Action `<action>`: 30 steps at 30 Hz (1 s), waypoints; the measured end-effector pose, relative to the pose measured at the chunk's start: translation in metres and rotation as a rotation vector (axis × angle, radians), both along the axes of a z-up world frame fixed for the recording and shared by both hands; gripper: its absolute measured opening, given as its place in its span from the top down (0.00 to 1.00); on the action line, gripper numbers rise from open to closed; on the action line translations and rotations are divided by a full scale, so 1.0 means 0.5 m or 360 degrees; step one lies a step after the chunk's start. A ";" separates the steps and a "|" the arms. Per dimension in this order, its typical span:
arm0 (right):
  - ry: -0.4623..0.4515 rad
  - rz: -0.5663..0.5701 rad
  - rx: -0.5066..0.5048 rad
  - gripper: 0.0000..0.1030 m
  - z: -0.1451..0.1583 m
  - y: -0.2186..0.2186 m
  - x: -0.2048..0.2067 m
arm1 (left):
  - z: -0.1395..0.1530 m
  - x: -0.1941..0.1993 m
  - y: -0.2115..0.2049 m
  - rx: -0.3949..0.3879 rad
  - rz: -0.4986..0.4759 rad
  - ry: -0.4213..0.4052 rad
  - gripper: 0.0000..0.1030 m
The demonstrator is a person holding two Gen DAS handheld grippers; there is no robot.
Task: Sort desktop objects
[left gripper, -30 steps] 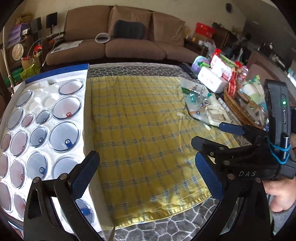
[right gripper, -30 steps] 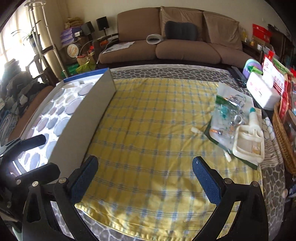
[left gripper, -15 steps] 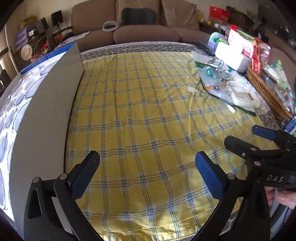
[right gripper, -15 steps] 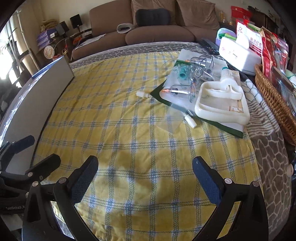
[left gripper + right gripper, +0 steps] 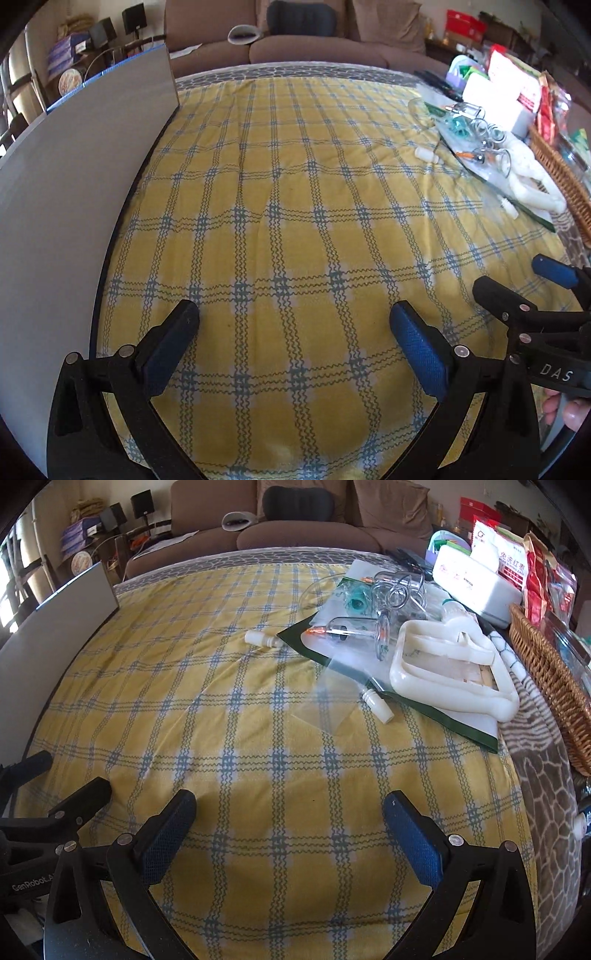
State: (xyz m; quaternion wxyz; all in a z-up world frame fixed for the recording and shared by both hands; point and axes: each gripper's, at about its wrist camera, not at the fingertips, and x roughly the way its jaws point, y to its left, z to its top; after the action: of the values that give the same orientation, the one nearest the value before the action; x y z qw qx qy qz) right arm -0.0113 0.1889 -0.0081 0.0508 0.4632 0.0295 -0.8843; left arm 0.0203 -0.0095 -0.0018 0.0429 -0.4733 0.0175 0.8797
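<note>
A heap of clear glass cups (image 5: 384, 590) and a cream plastic hand pump (image 5: 450, 672) lies on a green-edged sheet at the right of the yellow checked cloth (image 5: 258, 709). Two small white connectors (image 5: 262, 639) (image 5: 377, 705) lie loose beside it. The heap also shows in the left wrist view (image 5: 476, 136). The grey side wall of the cup case (image 5: 70, 206) stands at the left. My left gripper (image 5: 293, 332) is open and empty low over the cloth. My right gripper (image 5: 290, 823) is open and empty near the front edge.
A wicker basket (image 5: 550, 686) with packets sits at the right edge. A white tissue box (image 5: 476, 583) stands behind the heap. A brown sofa (image 5: 295, 520) runs along the back. The right gripper shows in the left wrist view (image 5: 535, 306).
Both grippers have dropped lower and moved forward over the cloth. The left view swung right, so the case's tray of cups is now hidden behind its grey wall. The heap looks nearer.
</note>
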 end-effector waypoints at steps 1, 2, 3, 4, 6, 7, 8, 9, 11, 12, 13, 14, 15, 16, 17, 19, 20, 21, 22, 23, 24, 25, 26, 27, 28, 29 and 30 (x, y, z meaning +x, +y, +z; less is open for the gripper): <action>0.0012 -0.0009 0.0005 0.00 -0.001 0.000 0.001 | 0.000 -0.001 0.000 -0.0001 0.0001 -0.0001 0.00; 0.0024 -0.0023 0.0011 0.00 -0.002 -0.001 0.002 | -0.001 0.000 0.000 -0.0004 0.0005 0.0008 0.00; 0.0044 -0.0040 0.0015 0.00 -0.003 -0.002 0.004 | -0.002 0.002 0.001 -0.0007 0.0011 0.0025 0.00; 0.0054 -0.0045 0.0025 0.00 -0.004 -0.004 0.006 | -0.002 0.004 0.002 -0.0016 0.0014 0.0030 0.00; 0.0053 -0.0046 0.0015 0.00 -0.004 -0.001 0.005 | -0.002 0.003 0.002 -0.0012 0.0015 0.0029 0.00; 0.0053 -0.0045 0.0013 0.00 -0.004 -0.001 0.005 | -0.002 0.002 0.001 -0.0009 0.0014 0.0027 0.00; 0.0053 -0.0045 0.0015 0.00 -0.004 -0.002 0.005 | -0.001 0.001 0.001 -0.0006 0.0014 0.0027 0.00; 0.0052 -0.0045 0.0012 0.00 -0.004 -0.001 0.005 | -0.001 0.001 0.001 -0.0006 0.0014 0.0027 0.00; 0.0053 -0.0045 0.0014 0.00 -0.004 -0.002 0.005 | -0.001 0.001 0.001 -0.0006 0.0014 0.0026 0.00; 0.0053 -0.0045 0.0015 0.00 -0.004 -0.002 0.006 | -0.001 0.001 0.001 -0.0006 0.0014 0.0026 0.00; 0.0053 -0.0045 0.0016 0.00 -0.004 -0.002 0.006 | -0.002 0.001 0.001 -0.0006 0.0014 0.0026 0.00; 0.0053 -0.0045 0.0015 0.00 -0.004 -0.002 0.006 | -0.002 0.002 0.001 -0.0006 0.0014 0.0026 0.00; 0.0053 -0.0045 0.0015 0.00 -0.004 -0.002 0.006 | -0.002 0.001 0.001 -0.0006 0.0014 0.0026 0.00; 0.0053 -0.0045 0.0015 0.00 -0.004 -0.002 0.006 | -0.002 0.002 0.001 -0.0006 0.0014 0.0026 0.00; 0.0053 -0.0045 0.0015 0.00 -0.004 -0.002 0.006 | -0.002 0.001 0.001 -0.0007 0.0014 0.0027 0.00; 0.0053 -0.0045 0.0015 0.00 -0.004 -0.002 0.006 | -0.002 0.001 0.001 -0.0005 0.0015 0.0026 0.00; 0.0053 -0.0045 0.0015 0.00 -0.004 -0.002 0.006 | -0.002 0.002 0.001 -0.0006 0.0014 0.0027 0.00; 0.0053 -0.0045 0.0015 0.00 -0.004 -0.002 0.006 | -0.002 0.001 0.001 -0.0007 0.0014 0.0027 0.00; 0.0053 -0.0045 0.0015 0.00 -0.004 -0.002 0.006 | -0.002 0.002 0.001 -0.0007 0.0014 0.0027 0.00; 0.0053 -0.0045 0.0015 0.00 -0.004 -0.002 0.006 | -0.002 0.002 0.001 -0.0007 0.0014 0.0027 0.00; 0.0053 -0.0045 0.0015 0.00 -0.004 -0.002 0.006 | -0.002 0.001 0.001 -0.0007 0.0014 0.0026 0.00; 0.0053 -0.0045 0.0015 0.00 -0.004 -0.002 0.006 | -0.002 0.002 0.001 -0.0007 0.0014 0.0027 0.00; 0.0053 -0.0045 0.0015 0.00 -0.004 -0.002 0.006 | -0.002 0.002 0.001 -0.0008 0.0014 0.0027 0.00; 0.0053 -0.0045 0.0015 0.00 -0.004 -0.002 0.006 | -0.002 0.002 0.001 -0.0008 0.0014 0.0027 0.00; 0.0053 -0.0045 0.0015 0.00 -0.004 -0.002 0.006 | -0.002 0.002 0.001 -0.0007 0.0014 0.0027 0.00; 0.0053 -0.0045 0.0014 0.00 -0.004 -0.002 0.006 | -0.002 0.002 0.001 -0.0006 0.0014 0.0027 0.00; 0.0053 -0.0045 0.0015 0.00 -0.004 -0.002 0.006 | -0.002 0.002 0.002 -0.0007 0.0014 0.0027 0.00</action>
State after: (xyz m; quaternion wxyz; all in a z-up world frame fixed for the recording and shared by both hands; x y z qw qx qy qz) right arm -0.0083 0.1879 -0.0100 0.0358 0.4491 0.0279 -0.8923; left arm 0.0211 -0.0088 -0.0029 0.0380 -0.4661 0.0176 0.8838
